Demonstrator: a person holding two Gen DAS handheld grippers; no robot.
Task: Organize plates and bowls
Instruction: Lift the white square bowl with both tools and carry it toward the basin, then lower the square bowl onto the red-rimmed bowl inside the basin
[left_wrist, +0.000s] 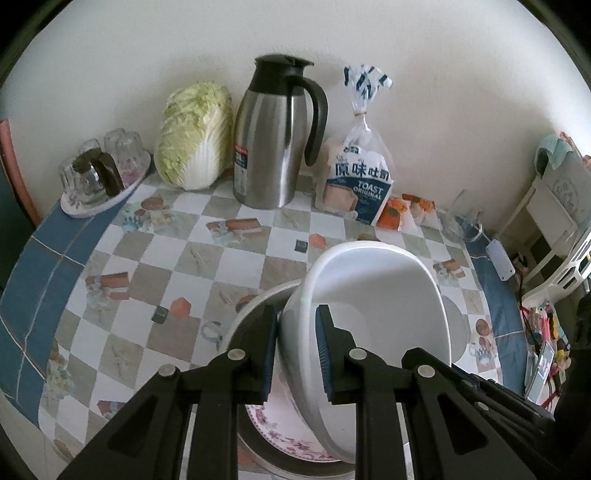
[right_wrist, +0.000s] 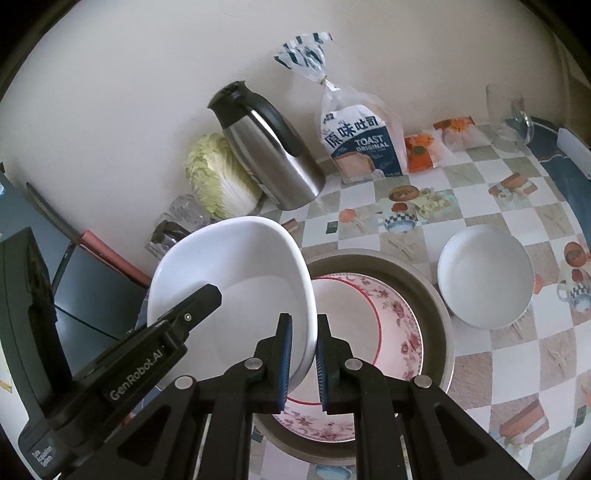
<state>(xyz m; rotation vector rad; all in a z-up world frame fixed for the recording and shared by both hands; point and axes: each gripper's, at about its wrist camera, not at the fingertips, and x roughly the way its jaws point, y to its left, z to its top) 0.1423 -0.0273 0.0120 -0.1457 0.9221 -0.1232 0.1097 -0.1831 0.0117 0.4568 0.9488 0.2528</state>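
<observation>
Spreading across both views, the checkered tablecloth (right_wrist: 480, 206) leaves its widest bare stretch in the middle and at the near left of the left wrist view, bounded by a blue border (left_wrist: 33, 280) along the left edge. Against the far wall stand a steel thermal carafe (left_wrist: 271, 136), a napa cabbage (left_wrist: 192, 136) to its left and a toast bag (left_wrist: 360, 173) to its right. Near centre, a grey metal basin (right_wrist: 436, 302) holds a floral plate (right_wrist: 391, 325). A plain, glossy white bowl (right_wrist: 236, 273) hangs tilted over the basin's left side. The left gripper (left_wrist: 297, 350) clamps the bowl's near rim between its jaws, and the right gripper (right_wrist: 303, 354) has its jaws around the opposite rim. A second white bowl (right_wrist: 485, 275) sits upright just right of the basin.
</observation>
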